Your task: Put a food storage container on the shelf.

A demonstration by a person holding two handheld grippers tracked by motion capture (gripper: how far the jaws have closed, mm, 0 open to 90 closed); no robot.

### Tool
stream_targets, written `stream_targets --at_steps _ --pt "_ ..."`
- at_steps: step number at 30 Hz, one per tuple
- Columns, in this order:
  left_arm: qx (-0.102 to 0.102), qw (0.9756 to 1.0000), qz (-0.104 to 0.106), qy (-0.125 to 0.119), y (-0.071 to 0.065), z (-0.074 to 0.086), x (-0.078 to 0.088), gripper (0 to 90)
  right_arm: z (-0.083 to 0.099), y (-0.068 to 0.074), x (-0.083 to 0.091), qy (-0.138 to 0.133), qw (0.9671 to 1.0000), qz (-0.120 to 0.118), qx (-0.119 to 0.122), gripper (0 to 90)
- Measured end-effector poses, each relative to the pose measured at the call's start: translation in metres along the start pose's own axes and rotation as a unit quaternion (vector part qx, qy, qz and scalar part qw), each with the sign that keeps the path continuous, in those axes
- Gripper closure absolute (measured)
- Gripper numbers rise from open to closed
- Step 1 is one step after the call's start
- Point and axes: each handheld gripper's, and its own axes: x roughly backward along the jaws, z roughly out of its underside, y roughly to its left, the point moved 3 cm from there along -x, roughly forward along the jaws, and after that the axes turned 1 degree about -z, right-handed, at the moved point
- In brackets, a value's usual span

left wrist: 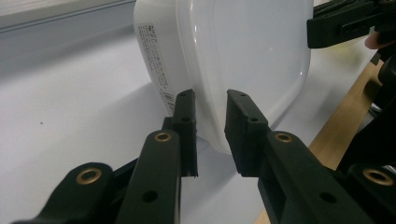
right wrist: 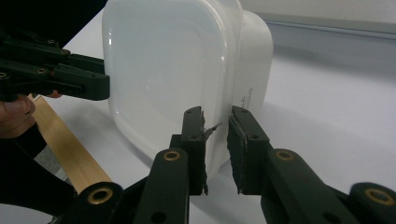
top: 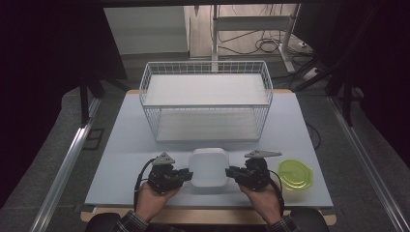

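A white rounded-square container (top: 209, 166) rests on the white table (top: 121, 145) near its front edge, between both hands. My left gripper (top: 189, 175) comes in level from the left, and its jaws straddle the container's (left wrist: 243, 51) rim with both pads against it (left wrist: 211, 116). From the opposite side my right gripper (top: 229, 172) does the same, its pads closed on the rim (right wrist: 217, 126) of the container (right wrist: 163, 65). Each gripper view also shows the other gripper farther off at the container's far edge.
A white wire basket (top: 205, 105) stands behind the container at mid-table. A yellow-green round lid or dish (top: 295, 174) lies right of my right hand. The table's wooden front edge (right wrist: 70, 154) is close under both hands.
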Motion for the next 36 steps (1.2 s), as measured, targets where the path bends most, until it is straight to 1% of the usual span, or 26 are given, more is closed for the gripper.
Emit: stream_targets --at_steps 2,5,9,13,20,24,27,29,33,36 --pt "-0.001 1.0 -0.002 -0.004 0.0 -0.001 0.001 73.7 0.0 0.001 0.001 -0.004 1.0 -0.002 0.0 76.9" --pt "-0.001 0.9999 0.002 -0.012 0.0 -0.003 0.003 73.5 -0.002 0.001 0.002 -0.008 1.0 -0.002 0.004 76.6" --pt "-0.004 0.9998 -0.001 -0.017 0.001 -0.008 0.006 72.9 -0.003 0.002 0.002 -0.008 0.9999 -0.006 0.004 76.4" --pt "-0.007 0.9997 -0.004 -0.022 0.001 -0.013 0.009 72.9 -0.008 0.003 0.004 -0.017 0.9998 -0.008 0.004 76.6" --pt "-0.013 0.9993 -0.011 -0.033 -0.001 -0.023 0.011 72.9 -0.021 0.004 0.01 -0.034 0.9994 -0.001 0.011 76.9" --pt "-0.014 0.9992 -0.013 -0.036 0.0 -0.028 0.013 72.8 -0.031 0.006 0.015 -0.046 0.9988 0.0 0.019 77.1" --pt "-0.016 0.9989 -0.012 -0.043 0.0 -0.034 0.016 72.9 -0.04 0.009 0.019 -0.05 0.9983 0.006 0.031 77.1" --pt "-0.016 0.9986 -0.012 -0.048 0.001 -0.037 0.018 73.0 -0.045 0.01 0.02 -0.052 0.9981 0.007 0.034 77.0" --pt "-0.017 0.998 -0.012 -0.06 0.001 -0.044 0.022 73.1 -0.05 0.01 0.021 -0.057 0.9978 0.007 0.032 76.9" --pt "-0.022 0.9974 -0.017 -0.066 0.001 -0.051 0.025 73.1 -0.054 0.01 0.022 -0.061 0.9976 0.007 0.031 76.8"
